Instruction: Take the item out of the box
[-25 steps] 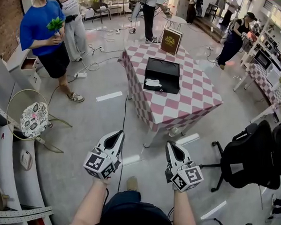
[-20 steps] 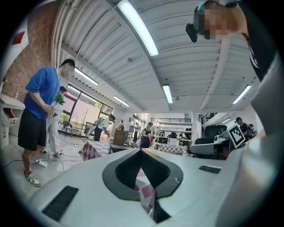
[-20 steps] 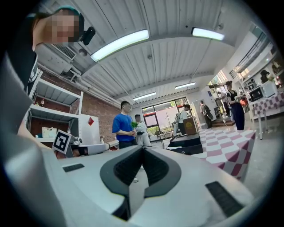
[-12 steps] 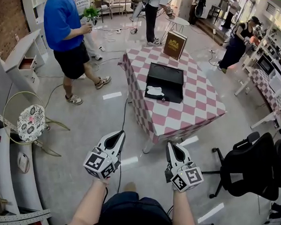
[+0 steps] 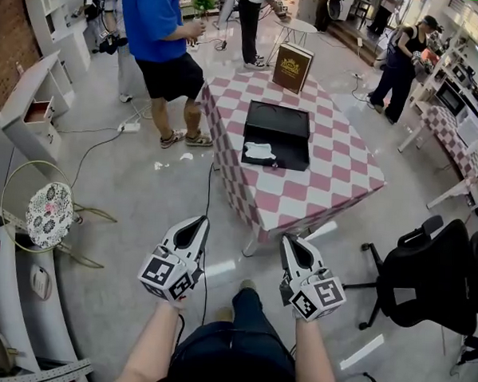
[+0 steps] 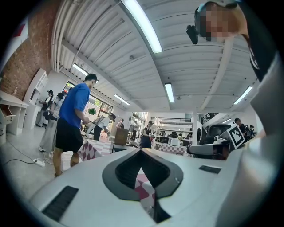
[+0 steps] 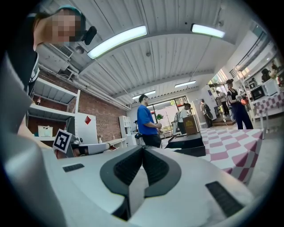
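Observation:
A black open box (image 5: 278,132) lies on the pink-and-white checked table (image 5: 327,191), far ahead of both grippers. A white item (image 5: 259,151) rests in the box's near left corner. A brown, gold-printed board (image 5: 293,67) stands upright behind the box. My left gripper (image 5: 199,222) and right gripper (image 5: 287,241) hover side by side over the floor, short of the table's near corner, both shut and empty. In the left gripper view the left gripper (image 6: 141,151) has its jaws meeting at the tip. The right gripper (image 7: 143,147) points level past the box (image 7: 186,142).
A person in a blue shirt (image 5: 163,30) stands at the table's far left corner. A black office chair (image 5: 430,276) is to the right and a round floral stool (image 5: 50,212) to the left. A black cable (image 5: 209,201) runs along the floor. More people stand at the back.
The table and box have drawn closer in the head view. The person in blue has walked from the far left up to the table's corner. Both grippers stay shut and empty.

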Demonstrator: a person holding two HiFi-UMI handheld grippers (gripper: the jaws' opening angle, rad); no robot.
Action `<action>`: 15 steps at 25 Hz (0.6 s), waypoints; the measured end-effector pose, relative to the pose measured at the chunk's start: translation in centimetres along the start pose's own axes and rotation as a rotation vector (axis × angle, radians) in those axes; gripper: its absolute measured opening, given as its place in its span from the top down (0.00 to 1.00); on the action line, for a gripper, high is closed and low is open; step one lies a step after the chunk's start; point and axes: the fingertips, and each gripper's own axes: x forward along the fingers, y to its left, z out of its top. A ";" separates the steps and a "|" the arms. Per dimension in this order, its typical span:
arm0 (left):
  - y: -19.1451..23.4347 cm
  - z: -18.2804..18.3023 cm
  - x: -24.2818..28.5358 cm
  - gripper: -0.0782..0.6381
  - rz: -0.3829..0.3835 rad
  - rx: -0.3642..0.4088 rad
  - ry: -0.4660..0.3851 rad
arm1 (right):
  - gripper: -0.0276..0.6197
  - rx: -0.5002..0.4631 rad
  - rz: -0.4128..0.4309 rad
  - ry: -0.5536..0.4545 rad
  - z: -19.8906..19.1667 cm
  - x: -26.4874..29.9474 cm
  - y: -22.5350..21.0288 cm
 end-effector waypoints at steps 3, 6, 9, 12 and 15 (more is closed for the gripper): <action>0.7 0.1 0.7 0.89 0.001 -0.002 -0.003 | 0.95 0.001 0.003 0.001 0.1 0.9 -0.5; 1.6 0.3 1.6 0.89 0.003 0.001 -0.007 | 0.95 0.001 0.012 0.002 0.2 2.2 -1.1; 2.7 0.4 2.4 0.89 0.004 0.002 -0.011 | 0.95 0.000 0.025 0.009 0.1 3.8 -1.4; 3.8 0.7 3.3 0.89 0.009 0.003 -0.011 | 0.95 -0.004 0.040 0.023 -0.1 5.6 -1.8; 5.1 0.6 4.4 0.89 0.015 -0.004 -0.008 | 0.95 -0.008 0.053 0.037 -0.2 7.4 -2.3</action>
